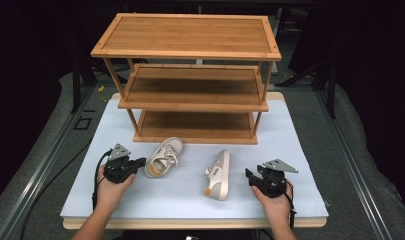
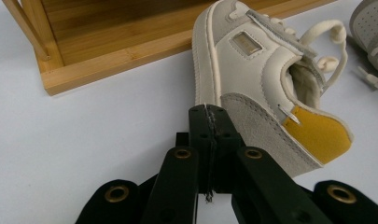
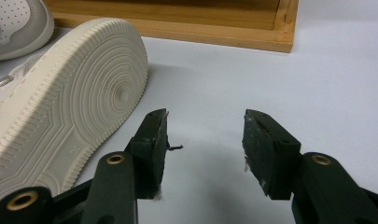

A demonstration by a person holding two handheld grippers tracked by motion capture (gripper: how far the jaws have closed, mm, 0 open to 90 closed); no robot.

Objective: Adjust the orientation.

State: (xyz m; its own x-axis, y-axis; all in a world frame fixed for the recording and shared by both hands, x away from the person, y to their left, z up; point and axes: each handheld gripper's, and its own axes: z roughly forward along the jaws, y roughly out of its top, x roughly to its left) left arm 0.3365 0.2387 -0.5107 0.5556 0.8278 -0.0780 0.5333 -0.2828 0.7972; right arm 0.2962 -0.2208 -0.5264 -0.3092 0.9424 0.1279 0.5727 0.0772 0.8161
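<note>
A: High view: the left gripper point(image 1: 136, 164) is sitting at the near left of the white table top point(image 1: 300, 150), with the cream low-top sneaker with a mustard heel patch point(image 1: 163, 157) just right of it, upright, toe pointing far-right toward the three-tier bamboo shoe rack point(image 1: 190, 80).

B: Jaws?

A: The left gripper view is settling it: the jaws are pressed flat together, nothing between them. Tips are sitting right at the heel of that sneaker point(image 2: 266, 88); can't tell if they're touching it.

B: Right side?

A: The right gripper point(image 1: 251, 177) is at the near right. The second cream sneaker point(image 1: 218, 175) is lying on its side just left of it. From above I'm seeing the upper and an orange heel tab.

B: And its own camera?

A: The right gripper view is showing the ribbed sole of that sneaker point(image 3: 70, 107) facing the gripper, left of the jaws. Jaws are standing wide apart over bare table, holding nothing. The rack's bottom rail point(image 3: 186, 35) is running across at the far edge.
</note>
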